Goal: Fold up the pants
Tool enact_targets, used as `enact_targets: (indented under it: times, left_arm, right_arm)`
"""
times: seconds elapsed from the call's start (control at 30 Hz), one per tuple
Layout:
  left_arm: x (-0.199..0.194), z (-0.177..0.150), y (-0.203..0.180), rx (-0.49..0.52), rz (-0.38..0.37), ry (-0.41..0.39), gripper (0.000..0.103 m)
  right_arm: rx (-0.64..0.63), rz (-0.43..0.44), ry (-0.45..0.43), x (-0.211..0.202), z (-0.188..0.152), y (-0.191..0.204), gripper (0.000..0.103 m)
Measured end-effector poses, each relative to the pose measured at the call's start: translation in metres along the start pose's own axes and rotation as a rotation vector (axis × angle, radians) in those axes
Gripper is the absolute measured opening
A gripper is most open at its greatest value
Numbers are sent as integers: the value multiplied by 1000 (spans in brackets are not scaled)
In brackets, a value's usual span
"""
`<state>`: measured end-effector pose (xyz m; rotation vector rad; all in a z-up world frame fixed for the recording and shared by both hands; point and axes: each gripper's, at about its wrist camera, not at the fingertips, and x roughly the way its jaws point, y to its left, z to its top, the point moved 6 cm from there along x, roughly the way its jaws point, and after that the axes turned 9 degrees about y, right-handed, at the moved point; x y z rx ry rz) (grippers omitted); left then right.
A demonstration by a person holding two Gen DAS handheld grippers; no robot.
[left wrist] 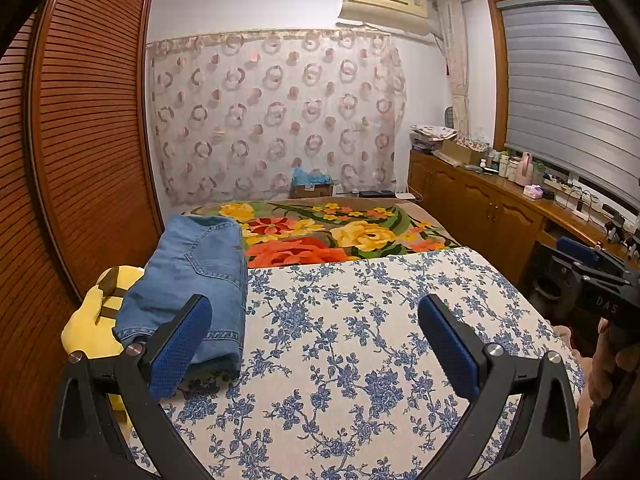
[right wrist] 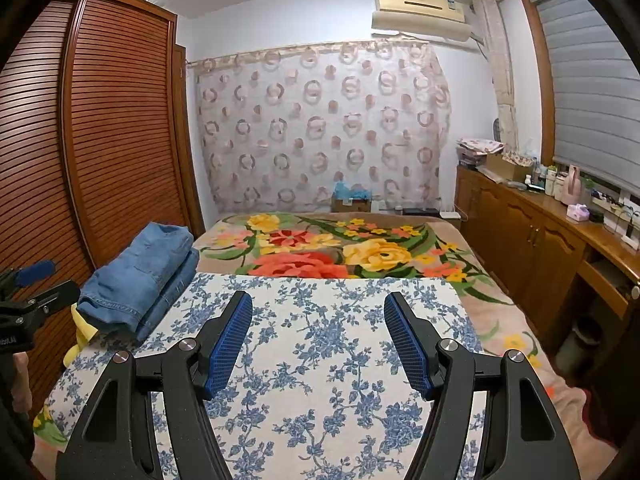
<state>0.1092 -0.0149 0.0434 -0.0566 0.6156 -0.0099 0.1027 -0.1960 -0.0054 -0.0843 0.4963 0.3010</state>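
Along the left edge of the bed, we are seeing the folded pants lying as a thick denim bundle, their long axis running from the near side toward the far wall, the hemmed end toward us and a back pocket facing up. They are resting partly on the blue-flowered white cloth that covers the near half of the bed, and partly over a yellow plush toy wedged against the slatted wooden wardrobe. Beyond the cloth, a blanket with big orange and yellow flowers is covering the far half of the bed. A wooden sideboard crowded with bottles is running along the right wall under the window blind. We are holding the left gripper low over the cloth with its jaws spread wide, its left pad overlapping the near end of the denim in view, though we cannot tell whether it touches. We are holding the right gripper likewise above the middle of the cloth, jaws spread and pinching nothing, tilted slightly downward.
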Motion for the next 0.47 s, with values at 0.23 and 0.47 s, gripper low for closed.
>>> enact_targets:
  times: [0.23,0.47]
  left_arm:
    - [0,-1,0,0,0,-1,103]
    - [0,-1,0,1,0,-2,103]
  right_arm:
    - [1,-2,-2,1,0,0,70]
    - [2,-2,-4,1,0,0,70]
